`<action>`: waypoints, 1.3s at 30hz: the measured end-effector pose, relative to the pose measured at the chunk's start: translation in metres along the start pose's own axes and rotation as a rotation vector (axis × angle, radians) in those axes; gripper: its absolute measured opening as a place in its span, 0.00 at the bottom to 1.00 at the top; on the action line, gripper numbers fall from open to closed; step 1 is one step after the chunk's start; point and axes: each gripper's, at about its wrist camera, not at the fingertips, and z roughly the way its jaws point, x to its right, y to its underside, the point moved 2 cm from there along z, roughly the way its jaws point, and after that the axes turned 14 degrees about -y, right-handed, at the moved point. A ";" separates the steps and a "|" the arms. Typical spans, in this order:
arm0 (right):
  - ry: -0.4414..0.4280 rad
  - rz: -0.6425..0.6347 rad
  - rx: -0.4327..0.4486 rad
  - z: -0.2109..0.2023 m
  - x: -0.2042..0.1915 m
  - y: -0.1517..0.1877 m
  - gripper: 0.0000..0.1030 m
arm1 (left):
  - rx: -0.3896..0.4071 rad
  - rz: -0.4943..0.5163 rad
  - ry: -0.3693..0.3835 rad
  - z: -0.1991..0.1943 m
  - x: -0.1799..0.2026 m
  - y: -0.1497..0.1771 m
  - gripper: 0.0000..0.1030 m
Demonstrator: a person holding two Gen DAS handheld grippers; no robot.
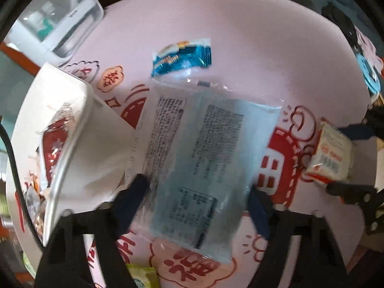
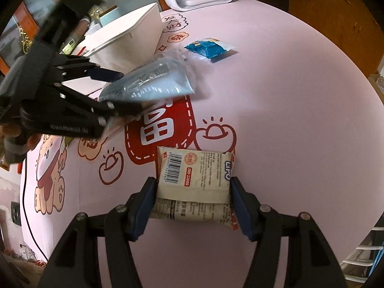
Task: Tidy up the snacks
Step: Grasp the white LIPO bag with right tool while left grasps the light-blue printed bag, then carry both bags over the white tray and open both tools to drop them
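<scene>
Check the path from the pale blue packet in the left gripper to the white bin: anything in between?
Nothing visible blocks it. The pale blue packet sits between the left gripper fingers, right beside the white bin. The dark blue snack lies on the far side, away from the bin.

A home: festive pink tablecloth (image 2: 276,100), wooden cabinet (image 2: 336,12).

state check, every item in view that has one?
left tongs: closed on the pale blue packet, lifted off the table
right tongs: closed on the cream snack packet
blue snack packet: lying loose on the pink table cover, sealed
white bin: open-topped, red packet inside
</scene>
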 end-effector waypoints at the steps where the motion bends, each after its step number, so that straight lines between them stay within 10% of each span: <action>1: 0.000 0.002 0.002 0.000 0.001 0.000 0.59 | -0.001 -0.030 -0.003 -0.004 -0.003 -0.003 0.56; 18: -0.050 -0.070 0.091 -0.033 -0.041 -0.026 0.57 | 0.105 -0.336 0.103 -0.114 0.001 0.046 0.45; 39: -0.047 -0.298 0.359 -0.077 -0.153 -0.176 0.56 | 0.238 -0.648 -0.158 -0.219 -0.131 0.105 0.45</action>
